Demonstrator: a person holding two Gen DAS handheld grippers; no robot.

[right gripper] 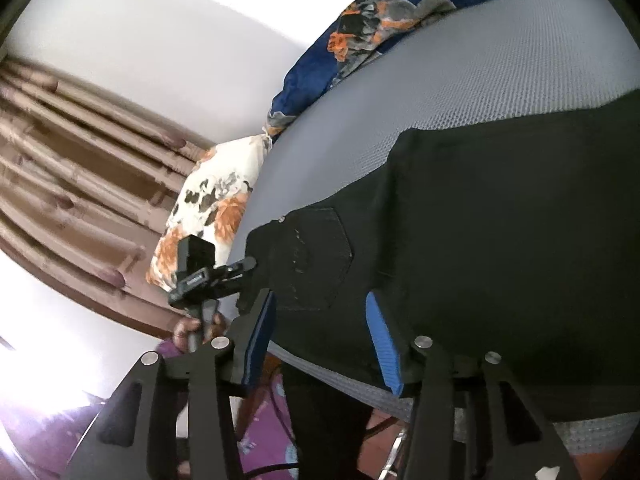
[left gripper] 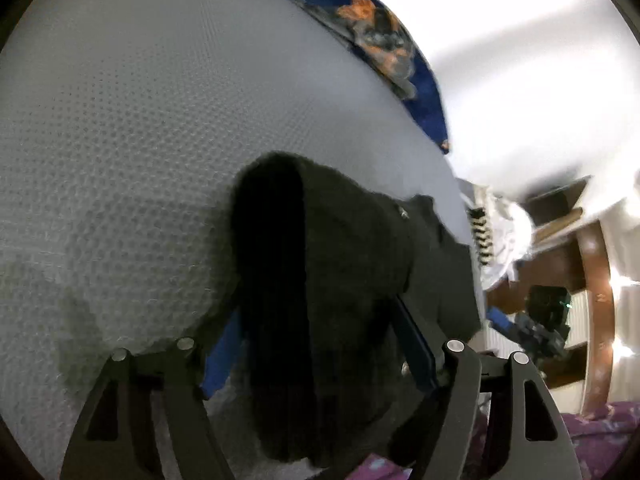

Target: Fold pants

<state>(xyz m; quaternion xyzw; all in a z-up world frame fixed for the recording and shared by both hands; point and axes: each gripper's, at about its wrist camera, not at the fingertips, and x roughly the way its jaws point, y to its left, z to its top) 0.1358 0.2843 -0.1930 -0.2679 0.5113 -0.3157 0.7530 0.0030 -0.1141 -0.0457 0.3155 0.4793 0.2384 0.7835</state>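
On the grey mattress (right gripper: 460,92), black pants (right gripper: 500,240) spread flat. Left tongs (left gripper: 316,320) clenched on a bunched fold of pants (left gripper: 320,264), raised off the mattress (left gripper: 120,140). Right tongs (right gripper: 320,320) low at the bed edge, blue pads either side of the cloth; grip hard to tell. Left tongs (right gripper: 224,276) seen holding the waistband corner. Fingertips hidden behind fabric.

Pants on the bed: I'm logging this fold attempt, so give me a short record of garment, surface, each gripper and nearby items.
garment: black pants, back pocket showing
surface: grey mattress
left gripper: jaws astride a bunched fold of pants; grip unclear
right gripper: jaws either side of the pants near the pocket; grip unclear
nearby: floral pillow, blue blanket
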